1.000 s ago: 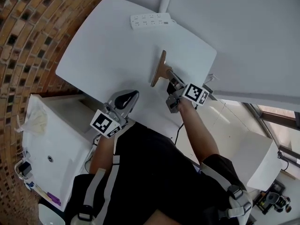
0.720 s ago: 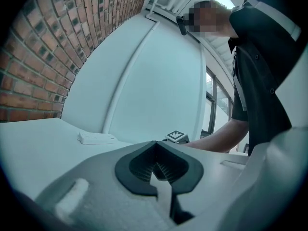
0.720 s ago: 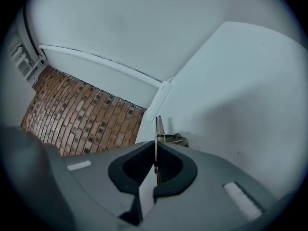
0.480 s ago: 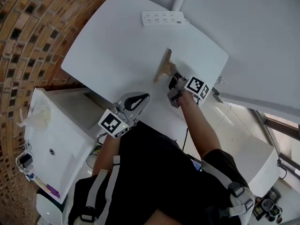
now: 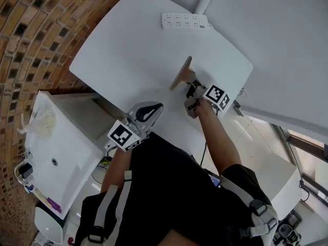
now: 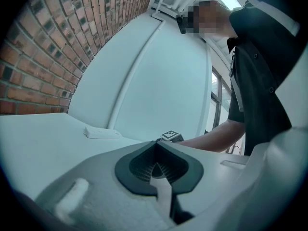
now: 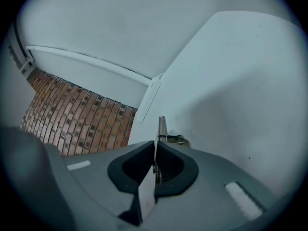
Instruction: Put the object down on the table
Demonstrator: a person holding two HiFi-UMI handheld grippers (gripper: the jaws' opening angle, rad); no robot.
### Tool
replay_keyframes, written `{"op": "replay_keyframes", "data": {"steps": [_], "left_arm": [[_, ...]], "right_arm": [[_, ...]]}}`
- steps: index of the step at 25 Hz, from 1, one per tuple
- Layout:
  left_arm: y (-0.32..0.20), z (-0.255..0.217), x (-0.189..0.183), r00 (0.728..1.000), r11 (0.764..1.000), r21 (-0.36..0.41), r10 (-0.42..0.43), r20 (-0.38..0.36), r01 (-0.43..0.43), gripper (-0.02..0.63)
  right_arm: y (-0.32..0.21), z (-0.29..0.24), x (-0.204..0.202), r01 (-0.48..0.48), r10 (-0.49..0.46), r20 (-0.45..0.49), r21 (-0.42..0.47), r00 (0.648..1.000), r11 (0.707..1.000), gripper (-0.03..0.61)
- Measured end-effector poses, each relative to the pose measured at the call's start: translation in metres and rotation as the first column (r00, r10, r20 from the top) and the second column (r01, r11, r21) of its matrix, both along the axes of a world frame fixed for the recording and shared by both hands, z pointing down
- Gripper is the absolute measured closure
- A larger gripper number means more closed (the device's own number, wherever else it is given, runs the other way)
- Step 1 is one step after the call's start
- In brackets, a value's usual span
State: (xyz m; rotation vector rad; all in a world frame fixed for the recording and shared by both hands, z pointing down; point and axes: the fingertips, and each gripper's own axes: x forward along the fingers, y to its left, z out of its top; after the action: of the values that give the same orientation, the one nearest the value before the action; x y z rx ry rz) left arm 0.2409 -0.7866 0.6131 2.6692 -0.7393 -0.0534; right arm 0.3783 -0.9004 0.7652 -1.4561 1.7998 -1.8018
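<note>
Tan flat object (image 5: 181, 72) sits clamped in right tongs (image 5: 190, 87) over table (image 5: 128, 45).

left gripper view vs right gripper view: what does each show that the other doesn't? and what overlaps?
Left gripper view only: the left gripper with jaws together on nothing, the person's forearm, and the other gripper's marker cube.
Right gripper view only: the thin board, seen edge-on and clamped in the right gripper.
Both: the white table, the power strip and the brick wall.
</note>
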Motion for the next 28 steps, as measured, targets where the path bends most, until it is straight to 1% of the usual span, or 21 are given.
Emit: {"op": "replay_keyframes", "data": {"steps": [1, 2, 3, 5, 6, 12, 19, 22, 24, 26, 28], "left_arm": [[0.000, -0.001, 0.000, 1.000, 1.000, 0.002, 0.001, -0.002, -0.001, 0.614], [0.000, -0.001, 0.001, 1.000, 1.000, 0.004, 0.002, -0.003, -0.002, 0.614], [0.000, -0.001, 0.001, 1.000, 1.000, 0.005, 0.004, -0.004, -0.004, 0.614], [0.000, -0.002, 0.000, 1.000, 1.000, 0.006, 0.008, -0.005, -0.008, 0.614], [0.000, -0.001, 0.000, 1.000, 1.000, 0.006, 0.010, -0.004, -0.010, 0.614], [0.000, -0.001, 0.001, 1.000, 1.000, 0.013, 0.025, -0.006, -0.025, 0.614], [0.004, -0.007, 0.016, 0.998, 0.998, 0.041, 0.056, -0.017, -0.055, 0.614], [0.012, -0.014, 0.023, 0.998, 0.996, 0.065, 0.058, -0.008, -0.057, 0.614], [0.018, -0.021, 0.025, 0.999, 0.996, 0.082, 0.045, 0.007, -0.045, 0.614], [0.025, -0.029, 0.027, 0.999, 0.994, 0.105, 0.029, 0.027, -0.031, 0.614], [0.037, -0.039, 0.030, 0.999, 0.992, 0.125, 0.015, 0.037, -0.020, 0.614]], "right_arm": [[0.000, 0.000, 0.000, 0.006, -0.006, -0.011, 0.006, 1.000, 1.000, 0.563], [0.001, 0.000, 0.000, 0.012, -0.012, -0.023, 0.011, 1.000, 1.000, 0.548], [0.001, 0.000, 0.000, 0.018, -0.018, -0.033, 0.015, 0.999, 1.000, 0.521], [0.003, 0.000, 0.001, 0.023, -0.022, -0.048, 0.023, 0.999, 0.999, 0.504], [0.004, 0.000, 0.002, 0.022, -0.021, -0.052, 0.028, 0.998, 0.999, 0.485], [0.016, -0.005, 0.015, -0.007, 0.010, -0.065, 0.051, 0.998, 0.999, 0.483], [0.035, -0.021, 0.039, -0.046, 0.053, -0.071, 0.095, 0.996, 0.994, 0.480], [0.044, -0.037, 0.048, -0.049, 0.057, -0.054, 0.145, 0.997, 0.988, 0.485], [0.050, -0.052, 0.053, -0.034, 0.046, -0.060, 0.196, 0.997, 0.980, 0.494], [0.057, -0.072, 0.058, -0.010, 0.035, -0.092, 0.264, 0.995, 0.965, 0.502], [0.070, -0.097, 0.063, 0.033, 0.015, -0.137, 0.346, 0.990, 0.938, 0.514]]}}
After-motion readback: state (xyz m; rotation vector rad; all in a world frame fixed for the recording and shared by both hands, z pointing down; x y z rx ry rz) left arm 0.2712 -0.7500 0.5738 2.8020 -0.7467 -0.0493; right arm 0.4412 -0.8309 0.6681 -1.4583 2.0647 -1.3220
